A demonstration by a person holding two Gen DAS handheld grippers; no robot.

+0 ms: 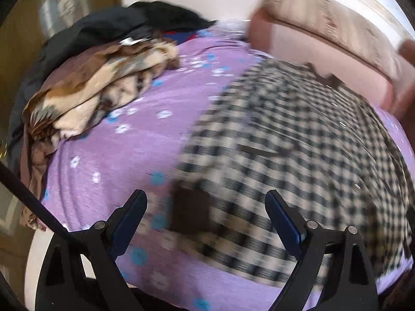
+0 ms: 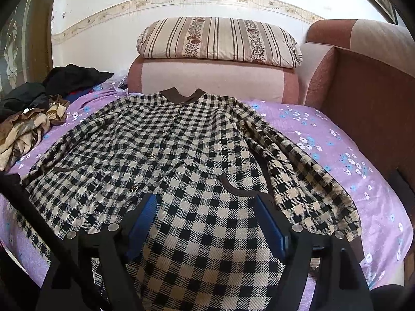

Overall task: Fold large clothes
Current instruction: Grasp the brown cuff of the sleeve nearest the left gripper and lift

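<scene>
A black-and-cream checked coat lies spread flat, front up, on a purple flowered sheet, its brown collar at the far end. My right gripper hangs open over the coat's lower front, nothing between its blue pads. The left wrist view is blurred. There the coat fills the right side, and a brown cuff at its near left edge lies below my open left gripper. Neither gripper holds cloth.
A heap of brown patterned clothes and dark garments sits at the sheet's far left. A striped pillow rests on a pink sofa arm behind the collar. The reddish-brown backrest borders the right side.
</scene>
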